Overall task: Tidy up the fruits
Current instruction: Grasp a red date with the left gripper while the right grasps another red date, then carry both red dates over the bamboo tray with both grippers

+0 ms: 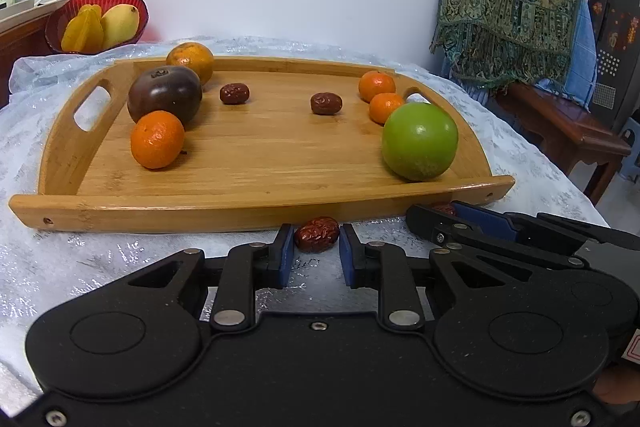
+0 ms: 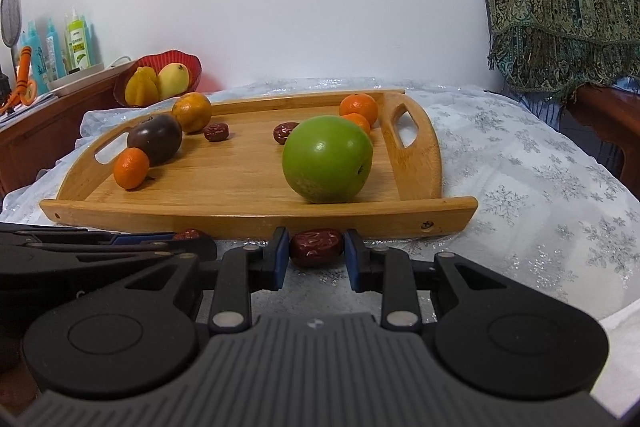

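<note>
Dates: two lie on the cloth just off the tray's [image 1: 256,211] near edge, one in each gripper; looks like the pickup step; left gripper [image 1: 316,241] clenched on its date [image 1: 317,234], right gripper [image 2: 316,247] clamped on its date [image 2: 316,242]; next I'd guess lift both over the rim, beside the two dates already inside

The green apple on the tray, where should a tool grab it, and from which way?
Grab the green apple across its round middle, one finger on each side. Come from above or from the near rim of the wooden tray, where the space is free. A small orange sits right behind it, and the tray's handle wall stands close beside it.
</note>
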Demonstrator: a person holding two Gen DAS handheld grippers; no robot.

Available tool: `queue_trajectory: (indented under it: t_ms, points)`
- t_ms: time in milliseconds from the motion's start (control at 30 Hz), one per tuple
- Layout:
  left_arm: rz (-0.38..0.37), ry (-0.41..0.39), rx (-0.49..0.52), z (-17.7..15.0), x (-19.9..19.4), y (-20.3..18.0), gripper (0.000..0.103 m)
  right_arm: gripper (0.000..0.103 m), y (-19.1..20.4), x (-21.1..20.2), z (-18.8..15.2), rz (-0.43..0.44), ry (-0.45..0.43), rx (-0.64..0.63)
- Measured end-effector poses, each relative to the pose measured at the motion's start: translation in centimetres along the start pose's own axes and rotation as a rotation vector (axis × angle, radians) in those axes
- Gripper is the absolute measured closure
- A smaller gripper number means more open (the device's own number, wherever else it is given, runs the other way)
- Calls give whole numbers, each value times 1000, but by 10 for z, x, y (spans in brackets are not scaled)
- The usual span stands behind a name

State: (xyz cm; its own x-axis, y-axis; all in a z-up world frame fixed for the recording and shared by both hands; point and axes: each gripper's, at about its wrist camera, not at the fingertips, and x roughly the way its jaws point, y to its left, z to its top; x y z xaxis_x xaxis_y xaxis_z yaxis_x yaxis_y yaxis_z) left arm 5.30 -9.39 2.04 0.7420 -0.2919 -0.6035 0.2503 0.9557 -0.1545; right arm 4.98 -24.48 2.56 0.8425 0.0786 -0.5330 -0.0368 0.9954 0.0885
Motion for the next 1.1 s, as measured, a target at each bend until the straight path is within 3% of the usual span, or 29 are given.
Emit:
queue_trajectory:
  t_ms: [1100]
  points:
    - [5, -77, 13, 14, -26, 12, 81, 70, 15, -4, 19, 25, -85, 41]
